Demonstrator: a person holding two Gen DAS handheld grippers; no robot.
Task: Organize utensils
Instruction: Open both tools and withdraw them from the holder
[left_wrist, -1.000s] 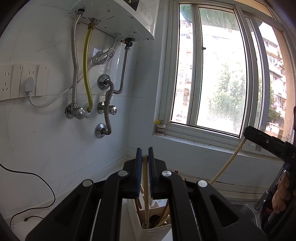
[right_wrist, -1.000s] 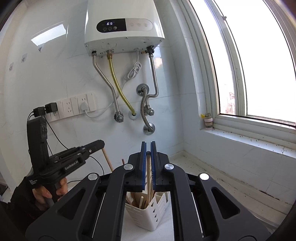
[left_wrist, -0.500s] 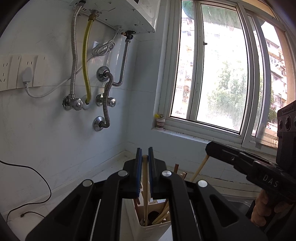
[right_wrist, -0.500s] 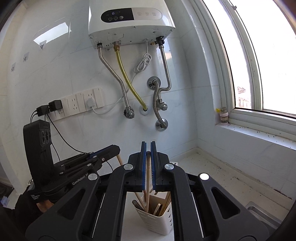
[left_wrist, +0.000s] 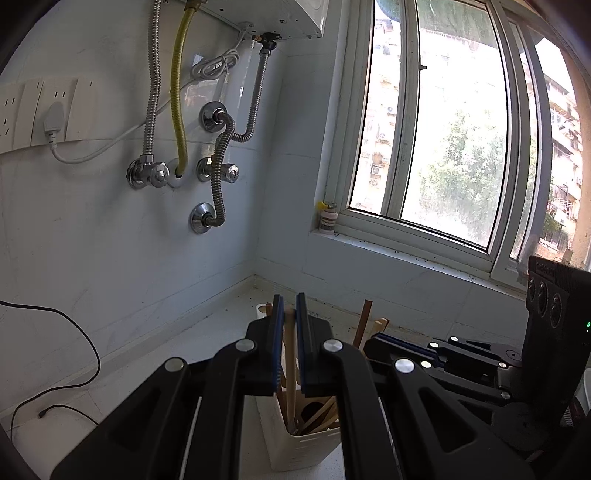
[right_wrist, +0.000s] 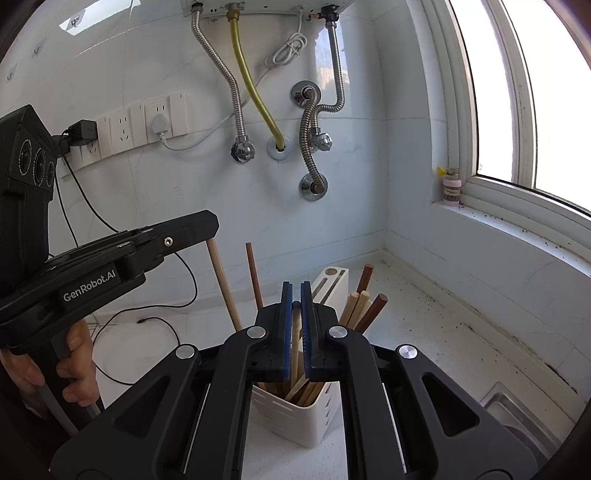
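Jaws of left hand-held gripper nearly together, blue pads clamped on a pale wooden chopstick. Stick runs from betw. the fingertips down & back toward the camera, near upright, lower end inside the white utensil holder directly below the fingers. From the right wrist view the same stick leans out of the left hand-held gripper, top end at its tip, slanting down-right into the holder.

Right hand-held gripper also pinched nearly together, on another light wooden stick; top end pokes just above the pads, shaft drops almost vertical betw. the fingers into the holder right beneath. In the left wrist view the right hand-held gripper sits just right of the left one, low, close over the holder's rim.

More chopsticks in holder: dark brown one upright, left of the right fingers; light & dark bunch fanned up-right of them. Holder stands on white table, w/ a white slotted block just behind it. A person's hand grips the left tool's handle.
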